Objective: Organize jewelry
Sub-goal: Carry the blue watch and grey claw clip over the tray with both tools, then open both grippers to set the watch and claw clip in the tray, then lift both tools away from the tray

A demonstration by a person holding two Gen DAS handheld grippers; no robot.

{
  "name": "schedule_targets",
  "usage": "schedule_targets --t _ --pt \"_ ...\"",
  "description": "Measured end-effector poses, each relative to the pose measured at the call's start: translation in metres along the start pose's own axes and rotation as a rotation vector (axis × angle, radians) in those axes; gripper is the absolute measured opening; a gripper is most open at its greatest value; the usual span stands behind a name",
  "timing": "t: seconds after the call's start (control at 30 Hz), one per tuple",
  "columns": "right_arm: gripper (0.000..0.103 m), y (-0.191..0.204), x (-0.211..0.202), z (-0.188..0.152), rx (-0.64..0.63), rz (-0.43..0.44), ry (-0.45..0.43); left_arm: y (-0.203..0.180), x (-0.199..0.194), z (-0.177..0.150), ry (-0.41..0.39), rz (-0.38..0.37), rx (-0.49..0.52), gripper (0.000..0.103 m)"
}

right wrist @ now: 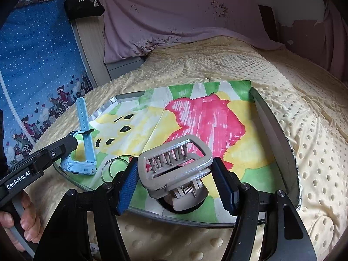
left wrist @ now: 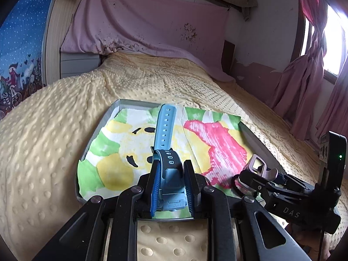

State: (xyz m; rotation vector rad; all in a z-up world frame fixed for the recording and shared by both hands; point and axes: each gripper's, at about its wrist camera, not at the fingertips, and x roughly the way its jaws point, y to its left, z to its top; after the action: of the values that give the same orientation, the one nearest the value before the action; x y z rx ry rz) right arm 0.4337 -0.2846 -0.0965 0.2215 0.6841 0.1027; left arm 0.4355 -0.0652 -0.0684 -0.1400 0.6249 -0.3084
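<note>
Left gripper (left wrist: 169,187): jaws narrow, closed on the body of a light blue watch (left wrist: 167,169); both blue pads press its sides. Strap (left wrist: 163,128) stands up and tilts away over the tray; in the right wrist view the watch body (right wrist: 79,167) sits at the tray's near left corner, strap upright, and whether it rests on the liner or hangs just above cannot be told. Right gripper (right wrist: 177,174): jaws about half open, pads either side of a beige claw clip (right wrist: 176,165); left pad touches or nearly touches the clip, right pad just clear of it, so a firm hold cannot be confirmed. Clip sits on a dark ring (right wrist: 182,208), mostly hidden beneath it. Two thin clear rings (right wrist: 115,167) lie on the liner between watch and clip, partly cut off by the right gripper's left finger. Person's left hand (right wrist: 26,215) shows at the frame's lower left, on the handle. Tray (right wrist: 276,130): grey, raised rim, lined with a painted sheet (right wrist: 206,119) in green, yellow and pink; sheet overhangs the far rim. All items crowd the near edge; middle and far part of the liner is open. Tray lies on a bed with a yellow dotted blanket (left wrist: 54,130). Beyond: pink sheet (left wrist: 141,21) over the headboard, pink curtain (left wrist: 304,76) at the window on the right.
</note>
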Motion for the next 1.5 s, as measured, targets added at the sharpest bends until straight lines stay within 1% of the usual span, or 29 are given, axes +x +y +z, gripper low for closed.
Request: schedule_targets --t 0.3,0.47,0.53,0.57,0.6,0.63,0.67,0.73,0.8,0.83,0.9,0.97,1.03,1.07,1.13,1.17,1.23,1.37,1.5 --pt "0.062 -0.001 0.003 -0.003 0.001 -0.004 0.015 -0.001 -0.002 -0.004 0.006 0.013 0.0 0.021" --pt "0.063 -0.002 -0.004 -0.006 0.007 -0.012 -0.004 0.0 -0.005 -0.004 -0.003 0.02 -0.006 0.022" --pt "0.071 -0.004 -0.008 -0.006 0.013 -0.013 -0.017 0.0 -0.008 -0.004 -0.014 0.029 -0.004 0.03" --pt "0.072 -0.005 -0.009 -0.007 0.016 -0.012 -0.022 -0.001 -0.009 -0.004 -0.018 0.038 -0.001 0.037" --pt "0.072 -0.005 -0.011 -0.008 0.018 -0.012 -0.024 -0.001 -0.011 -0.005 -0.023 0.044 0.0 0.047" --pt "0.072 -0.006 -0.012 -0.008 0.021 -0.015 -0.025 -0.001 -0.013 -0.005 -0.033 0.049 -0.001 0.054" --pt "0.072 -0.007 -0.013 -0.009 0.024 -0.018 -0.03 -0.001 -0.016 -0.005 -0.048 0.055 0.0 0.063" --pt "0.072 -0.008 -0.018 -0.009 0.03 -0.021 -0.048 -0.002 -0.021 -0.006 -0.071 0.06 0.008 0.065" --pt "0.072 -0.009 -0.024 -0.01 0.032 -0.028 -0.069 -0.002 -0.023 -0.006 -0.072 0.063 0.009 0.065" --pt "0.075 -0.009 -0.026 -0.01 0.032 -0.029 -0.08 -0.002 -0.024 -0.006 -0.075 0.064 0.008 0.067" --pt "0.08 -0.009 -0.033 -0.011 0.033 -0.033 -0.104 -0.002 -0.029 -0.007 -0.094 0.075 0.009 0.08" --pt "0.084 -0.009 -0.042 -0.011 0.035 -0.034 -0.132 -0.004 -0.035 -0.01 -0.122 0.084 0.019 0.083" --pt "0.089 -0.008 -0.05 -0.012 0.036 -0.036 -0.156 -0.005 -0.04 -0.012 -0.13 0.099 0.03 0.087" --pt "0.09 -0.008 -0.055 -0.013 0.038 -0.041 -0.168 -0.006 -0.043 -0.013 -0.135 0.11 0.034 0.091" --pt "0.097 -0.008 -0.064 -0.014 0.04 -0.051 -0.191 -0.007 -0.049 -0.016 -0.153 0.119 0.037 0.097" --pt "0.098 -0.008 -0.069 -0.015 0.038 -0.055 -0.205 -0.008 -0.053 -0.018 -0.164 0.125 0.038 0.101" --pt "0.101 -0.008 -0.08 -0.017 0.04 -0.046 -0.225 -0.009 -0.06 -0.021 -0.182 0.133 0.037 0.101" --pt "0.102 -0.006 -0.101 -0.021 0.035 -0.049 -0.266 -0.011 -0.075 -0.025 -0.199 0.136 0.027 0.102" --pt "0.102 -0.001 -0.123 -0.029 0.024 -0.052 -0.305 -0.014 -0.095 -0.03 -0.242 0.143 0.016 0.103"
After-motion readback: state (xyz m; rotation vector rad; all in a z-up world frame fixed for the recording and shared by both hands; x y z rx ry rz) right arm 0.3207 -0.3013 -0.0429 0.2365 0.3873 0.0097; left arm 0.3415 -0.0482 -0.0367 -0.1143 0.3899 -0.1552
